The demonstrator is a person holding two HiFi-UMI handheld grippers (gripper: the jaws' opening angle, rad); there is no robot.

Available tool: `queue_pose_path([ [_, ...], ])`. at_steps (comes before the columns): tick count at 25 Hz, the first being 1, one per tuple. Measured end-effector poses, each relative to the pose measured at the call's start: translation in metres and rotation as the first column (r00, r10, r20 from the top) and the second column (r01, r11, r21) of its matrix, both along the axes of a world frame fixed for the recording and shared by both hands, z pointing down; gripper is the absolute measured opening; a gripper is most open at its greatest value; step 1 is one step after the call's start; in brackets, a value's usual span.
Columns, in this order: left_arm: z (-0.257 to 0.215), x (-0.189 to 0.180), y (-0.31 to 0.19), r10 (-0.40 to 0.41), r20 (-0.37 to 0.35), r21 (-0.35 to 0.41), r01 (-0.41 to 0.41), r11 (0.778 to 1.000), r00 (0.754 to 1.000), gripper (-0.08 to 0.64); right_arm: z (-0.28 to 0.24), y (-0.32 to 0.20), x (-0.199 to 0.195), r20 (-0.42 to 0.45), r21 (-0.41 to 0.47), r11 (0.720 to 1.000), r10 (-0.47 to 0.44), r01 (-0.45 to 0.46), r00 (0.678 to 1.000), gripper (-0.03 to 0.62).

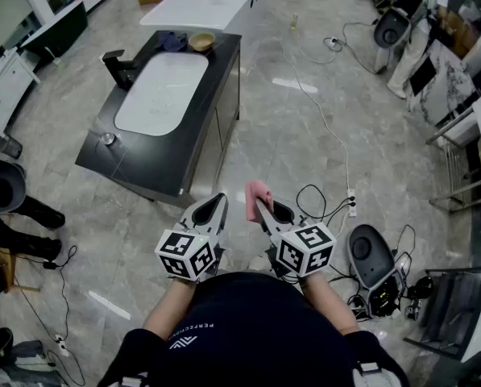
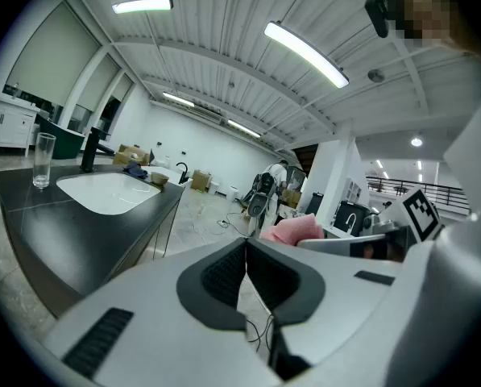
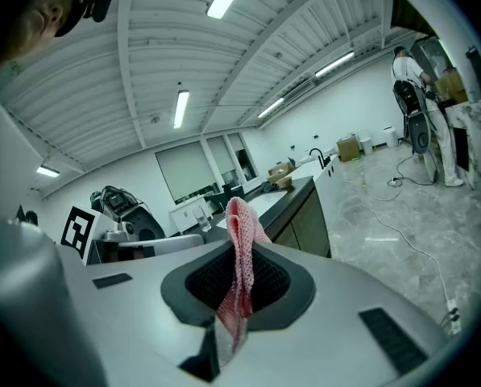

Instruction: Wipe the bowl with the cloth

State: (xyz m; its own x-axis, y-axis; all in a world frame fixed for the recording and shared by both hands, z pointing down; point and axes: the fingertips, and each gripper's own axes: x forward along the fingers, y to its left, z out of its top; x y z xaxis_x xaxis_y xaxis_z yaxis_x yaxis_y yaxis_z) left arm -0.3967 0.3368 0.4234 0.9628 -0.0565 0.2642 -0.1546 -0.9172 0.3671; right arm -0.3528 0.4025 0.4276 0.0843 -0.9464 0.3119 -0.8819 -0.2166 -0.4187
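As things stand, step: carrying the cloth toward the bowl; wiping not yet begun.
Right gripper point(image 3: 240, 274): jaws pinched on the pink cloth point(image 3: 241, 230), which stands up past the tips.
Left gripper point(image 2: 246, 254): jaws fully together, nothing between them.
Bowl point(image 1: 201, 40): at the far end of the dark sink counter point(image 1: 147, 161), well apart from both grippers.
Next move: likely close in on the counter, then bring the cloth into the bowl.

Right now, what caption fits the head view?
Person faces the sink counter, right gripper shut on a pink cloth, left gripper shut and empty, bowl at its far end.
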Motion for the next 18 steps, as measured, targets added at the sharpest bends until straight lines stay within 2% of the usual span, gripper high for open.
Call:
queue_pose_path([
  [10,0.005,0.021,0.019,-0.006,0.004,0.006,0.006,1.0,1.0,0.009,0.003,0.023,0.024,-0.003,-0.001,1.0,0.009,-0.009,1.0,0.049],
  [18,0.015,0.032,0.034,-0.021,0.024,0.011,0.02,1.0,0.999,0.009,0.012,0.037,0.038,0.033,0.01,1.0,0.0,-0.001,0.999,0.049],
])
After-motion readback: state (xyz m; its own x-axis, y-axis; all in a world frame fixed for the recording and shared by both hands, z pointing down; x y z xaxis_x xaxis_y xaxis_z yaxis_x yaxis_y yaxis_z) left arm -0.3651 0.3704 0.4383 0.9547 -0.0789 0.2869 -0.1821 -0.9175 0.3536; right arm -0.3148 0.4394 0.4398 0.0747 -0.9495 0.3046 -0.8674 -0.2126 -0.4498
